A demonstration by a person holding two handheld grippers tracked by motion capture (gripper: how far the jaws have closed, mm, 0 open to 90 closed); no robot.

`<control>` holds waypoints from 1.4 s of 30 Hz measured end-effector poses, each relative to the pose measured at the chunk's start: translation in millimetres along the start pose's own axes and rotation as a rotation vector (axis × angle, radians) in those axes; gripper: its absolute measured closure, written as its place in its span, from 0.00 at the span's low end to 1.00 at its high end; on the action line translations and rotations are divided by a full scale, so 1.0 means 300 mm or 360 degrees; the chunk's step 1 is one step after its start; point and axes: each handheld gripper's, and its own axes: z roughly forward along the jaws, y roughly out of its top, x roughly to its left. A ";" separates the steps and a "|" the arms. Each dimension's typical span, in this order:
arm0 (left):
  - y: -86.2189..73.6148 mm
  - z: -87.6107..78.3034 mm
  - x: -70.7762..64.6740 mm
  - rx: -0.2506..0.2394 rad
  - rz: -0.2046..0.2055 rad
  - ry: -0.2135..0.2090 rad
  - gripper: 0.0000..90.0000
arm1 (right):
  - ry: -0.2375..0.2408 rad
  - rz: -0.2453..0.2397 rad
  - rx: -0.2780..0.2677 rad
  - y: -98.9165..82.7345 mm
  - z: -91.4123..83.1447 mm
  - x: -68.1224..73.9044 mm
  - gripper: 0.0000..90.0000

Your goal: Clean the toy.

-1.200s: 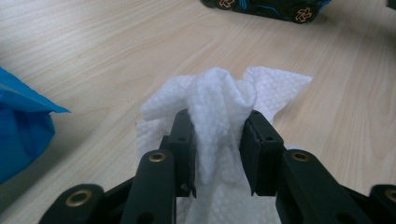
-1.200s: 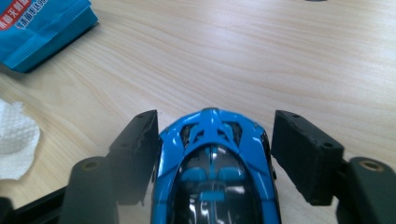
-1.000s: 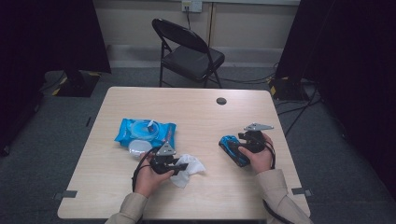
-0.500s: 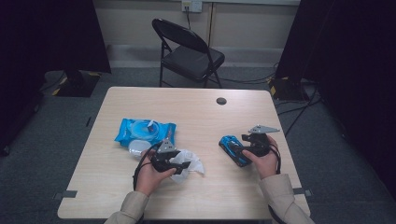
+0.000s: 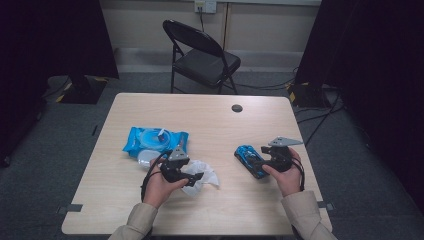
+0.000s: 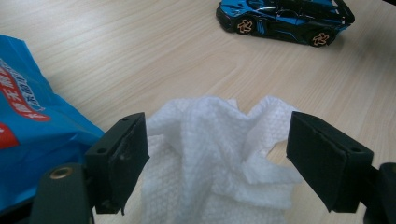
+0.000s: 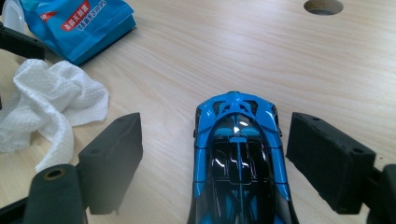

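Left gripper (image 5: 192, 178) is sitting low over the crumpled white wipe (image 6: 215, 154) near the table's (image 5: 210, 120) front edge; its jaws have just been opening and are now standing wide, with the wipe between them. The left pad looks like it is brushing the wipe's edge, hard to confirm from the left gripper view; the right pad is clear of it. The blue wipes pack (image 5: 152, 140) is lying just beside the wipe, on its far left. Right gripper (image 5: 257, 161) is straddling the blue toy car (image 7: 238, 154), jaws also just opening and wide, pads apart from both car sides. The car is resting on the table, well apart from the wipe.
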 end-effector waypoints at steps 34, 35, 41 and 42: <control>-0.030 -0.148 -0.017 -0.0021 -0.0053 0.0025 0.18 | 0.0068 -0.0092 0.0025 -0.030 -0.102 0.055 0.17; -0.033 -0.150 -0.017 -0.0019 -0.0056 0.0023 0.18 | 0.0066 -0.0099 0.0029 -0.031 -0.105 0.057 0.17; -0.048 -0.164 -0.013 -0.0015 -0.0007 0.0015 0.18 | 0.0055 -0.0109 0.0043 -0.043 -0.118 0.061 0.17; -0.048 -0.164 -0.013 -0.0015 -0.0007 0.0015 0.18 | 0.0055 -0.0109 0.0043 -0.043 -0.118 0.061 0.17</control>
